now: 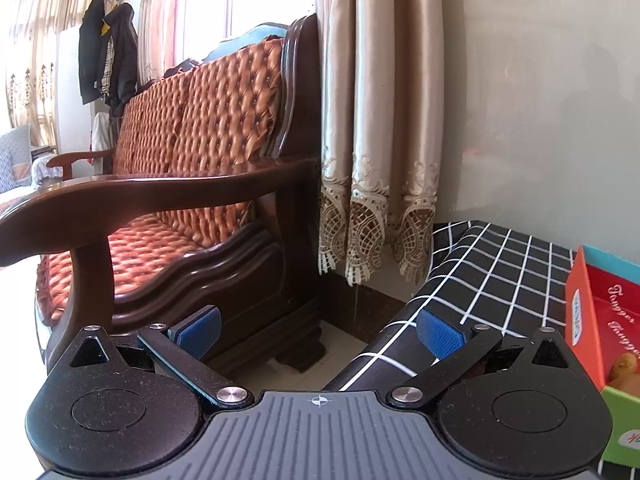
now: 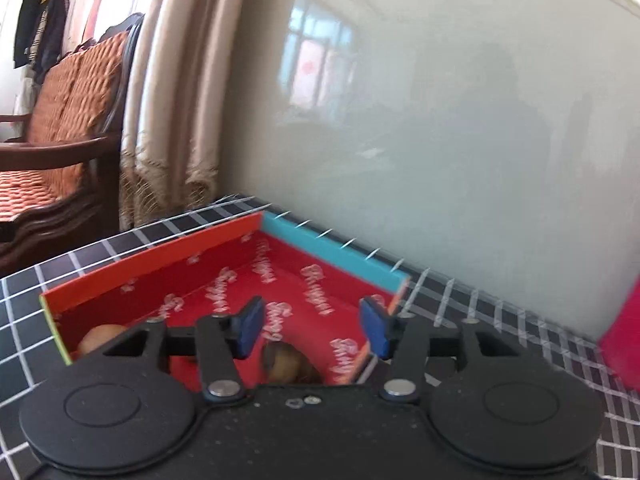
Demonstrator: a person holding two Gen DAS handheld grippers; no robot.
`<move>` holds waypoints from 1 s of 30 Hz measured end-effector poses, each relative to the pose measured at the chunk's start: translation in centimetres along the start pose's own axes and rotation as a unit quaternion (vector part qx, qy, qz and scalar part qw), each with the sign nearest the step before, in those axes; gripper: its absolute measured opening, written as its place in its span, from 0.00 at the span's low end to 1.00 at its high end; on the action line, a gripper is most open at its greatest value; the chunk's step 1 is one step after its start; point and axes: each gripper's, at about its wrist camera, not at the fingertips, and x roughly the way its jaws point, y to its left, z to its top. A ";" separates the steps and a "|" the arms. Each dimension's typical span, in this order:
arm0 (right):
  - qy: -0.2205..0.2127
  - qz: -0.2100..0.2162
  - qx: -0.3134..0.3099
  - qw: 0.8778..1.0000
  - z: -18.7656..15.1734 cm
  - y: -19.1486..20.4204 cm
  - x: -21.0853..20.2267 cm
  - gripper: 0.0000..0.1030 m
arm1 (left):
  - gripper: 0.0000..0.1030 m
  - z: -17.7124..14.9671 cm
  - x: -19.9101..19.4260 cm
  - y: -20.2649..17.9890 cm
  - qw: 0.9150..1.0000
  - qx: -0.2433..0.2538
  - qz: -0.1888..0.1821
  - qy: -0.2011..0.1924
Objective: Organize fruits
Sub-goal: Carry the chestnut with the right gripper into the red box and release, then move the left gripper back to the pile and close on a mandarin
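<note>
While both claws gaped empty, the right claw point(image 2: 312, 328) hung above the box point(image 2: 280, 272) holding fruit point(image 2: 286, 364) at lower centre, left claw point(image 1: 320, 334) beside the tabletop point(image 1: 500, 276)

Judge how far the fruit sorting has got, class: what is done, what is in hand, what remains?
Done: at least two brownish fruits, one below the right claw and another at the left wall, lie in the red box on the checked tablecloth. In hand: nothing; both claws are open and empty, the left claw at the table's edge. Left: unclear, no loose fruit shows outside the box.
</note>
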 end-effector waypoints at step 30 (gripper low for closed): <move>0.014 -0.191 0.262 0.946 -10.0 -23.7 -12.7 0.74 | 1.00 -0.9 -8.5 -16.3 0.984 0.076 -0.158 -0.042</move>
